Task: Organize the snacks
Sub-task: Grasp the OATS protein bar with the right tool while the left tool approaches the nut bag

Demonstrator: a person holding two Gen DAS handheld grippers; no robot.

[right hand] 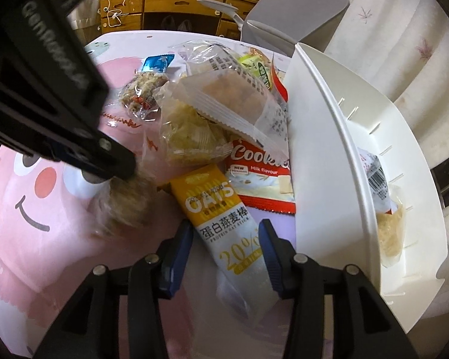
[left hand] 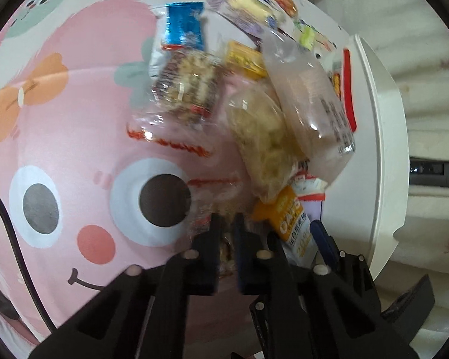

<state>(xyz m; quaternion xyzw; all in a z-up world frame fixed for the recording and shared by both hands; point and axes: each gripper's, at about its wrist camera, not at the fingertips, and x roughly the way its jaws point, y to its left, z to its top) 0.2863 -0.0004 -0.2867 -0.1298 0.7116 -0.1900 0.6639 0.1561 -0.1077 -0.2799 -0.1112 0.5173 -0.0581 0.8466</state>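
My right gripper spread wide, fingers straddling OATS bar, not yet touching. Close squarely across bar width, lift flat, clear Cookies pack before swinging right to white bin. My left gripper narrow, pinched on clear-wrapped snack near pile's left edge. Legible: "OATS", "PROTEIN OAT STICK", "20%", "Cookies", "Milk flavour".

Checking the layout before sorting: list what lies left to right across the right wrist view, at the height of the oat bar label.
Left gripper → clear-wrapped snack it pinches → OATS protein bar → red Cookies pack → white bin wall → wrapped snack inside the bin.
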